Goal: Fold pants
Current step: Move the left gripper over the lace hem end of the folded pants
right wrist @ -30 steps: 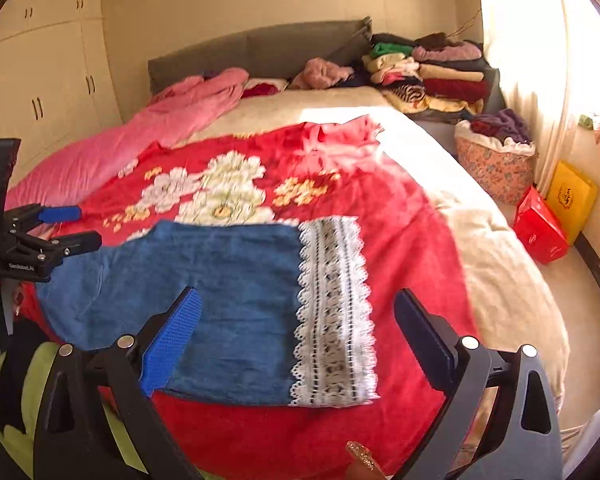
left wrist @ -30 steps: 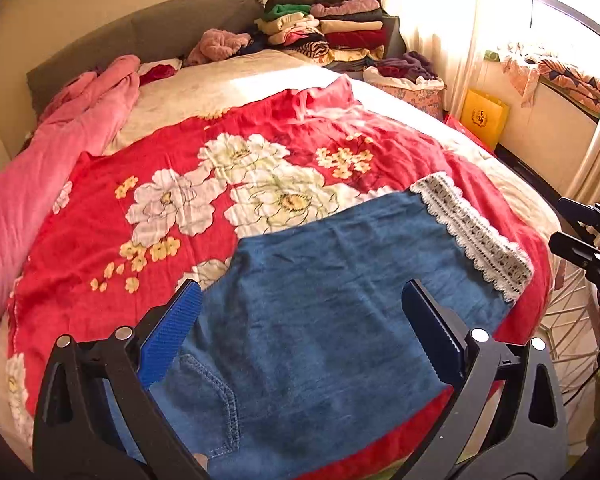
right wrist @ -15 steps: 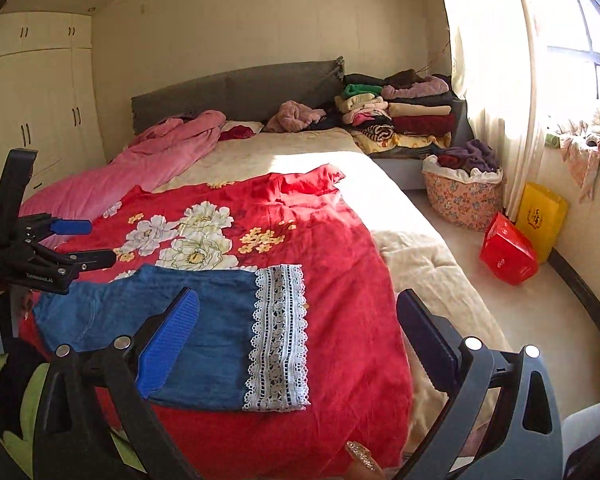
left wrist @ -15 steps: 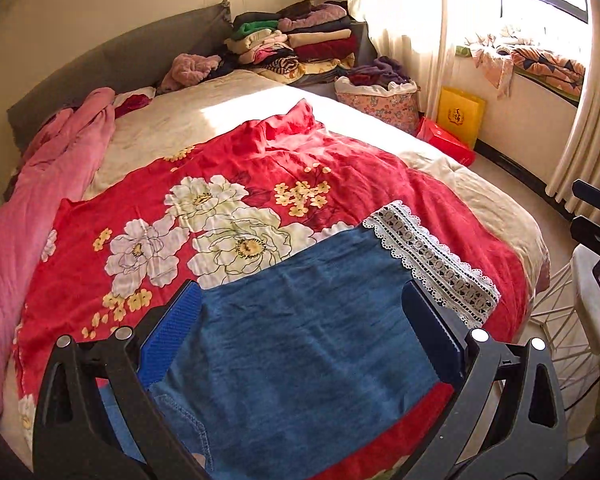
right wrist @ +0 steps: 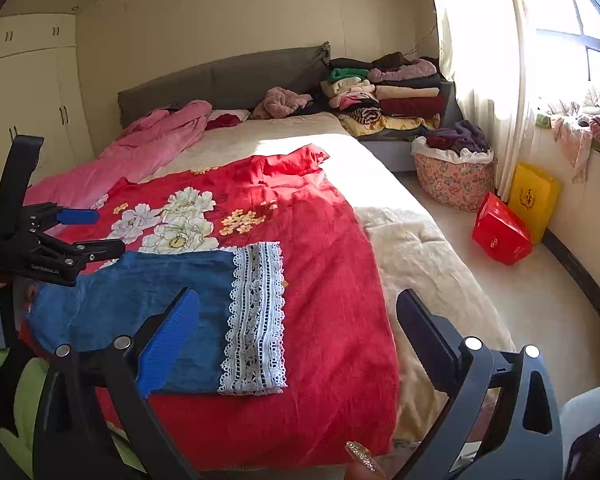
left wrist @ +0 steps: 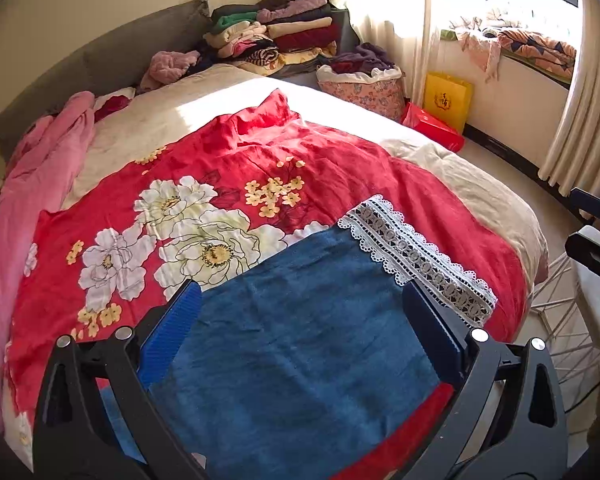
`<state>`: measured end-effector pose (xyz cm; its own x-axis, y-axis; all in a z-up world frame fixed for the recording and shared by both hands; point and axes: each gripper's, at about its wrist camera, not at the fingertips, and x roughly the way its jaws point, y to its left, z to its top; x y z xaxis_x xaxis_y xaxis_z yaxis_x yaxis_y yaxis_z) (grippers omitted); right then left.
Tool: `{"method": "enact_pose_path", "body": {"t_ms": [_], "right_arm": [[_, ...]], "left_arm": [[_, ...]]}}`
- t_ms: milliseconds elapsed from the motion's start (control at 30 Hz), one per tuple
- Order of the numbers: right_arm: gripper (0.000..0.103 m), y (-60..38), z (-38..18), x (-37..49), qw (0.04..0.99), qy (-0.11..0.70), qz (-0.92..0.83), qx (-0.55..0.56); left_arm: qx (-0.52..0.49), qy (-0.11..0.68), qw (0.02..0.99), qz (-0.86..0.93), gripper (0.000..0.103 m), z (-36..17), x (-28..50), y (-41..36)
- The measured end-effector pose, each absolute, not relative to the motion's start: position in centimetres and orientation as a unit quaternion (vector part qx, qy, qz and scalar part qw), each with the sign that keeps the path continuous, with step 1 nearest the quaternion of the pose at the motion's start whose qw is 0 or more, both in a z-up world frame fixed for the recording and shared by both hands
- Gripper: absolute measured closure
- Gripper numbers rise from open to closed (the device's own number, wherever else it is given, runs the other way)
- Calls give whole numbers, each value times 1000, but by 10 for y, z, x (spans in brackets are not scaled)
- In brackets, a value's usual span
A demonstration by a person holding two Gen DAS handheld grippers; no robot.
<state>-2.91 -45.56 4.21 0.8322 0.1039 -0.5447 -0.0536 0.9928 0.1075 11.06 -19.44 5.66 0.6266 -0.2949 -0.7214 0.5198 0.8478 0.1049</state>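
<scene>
Blue denim pants [left wrist: 300, 340] with a white lace hem [left wrist: 416, 256] lie flat and folded on a red floral blanket [left wrist: 320, 168] near the bed's foot. My left gripper [left wrist: 302, 332] hovers above the denim, open and holding nothing. It also shows at the left of the right wrist view, where the left gripper [right wrist: 111, 230] hangs over the waist end of the pants [right wrist: 140, 304]. My right gripper [right wrist: 296, 336] is open above the blanket near the lace hem [right wrist: 256, 320], empty. The right gripper [left wrist: 574, 220] appears at the right edge of the left wrist view, off the bed.
A pink quilt [right wrist: 140, 152] lies along the bed's left side. Stacked folded clothes [right wrist: 384, 96] sit by the headboard. On the floor at the right stand a floral laundry basket [right wrist: 452, 176], a red box [right wrist: 500, 236], a yellow bag [right wrist: 534, 196] and a white wire rack [left wrist: 560, 308].
Both grippers have drawn back and up from the pants, so more of the bed and room shows. Both stay open. The pants have not moved.
</scene>
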Motion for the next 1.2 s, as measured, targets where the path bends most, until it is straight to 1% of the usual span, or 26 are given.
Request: {"method": "enact_pose_path", "body": {"t_ms": [367,667,967,1200], "right_arm": [[5,-446,25,-18,946,316,55,47],[5,-433,-8,-6,926,364,73,61],[5,-425,-23,4,918,379,90,76],[5,-424,-31,9,914,386,95,86]], "left_arm": [[165,376,882,-230,9,45,127,-208],[185,381,871,-248,9,31,148,-224],[192,405,860,-246,9,12,178,-228],[183,408,857,-254,9,9,195,-229]]}}
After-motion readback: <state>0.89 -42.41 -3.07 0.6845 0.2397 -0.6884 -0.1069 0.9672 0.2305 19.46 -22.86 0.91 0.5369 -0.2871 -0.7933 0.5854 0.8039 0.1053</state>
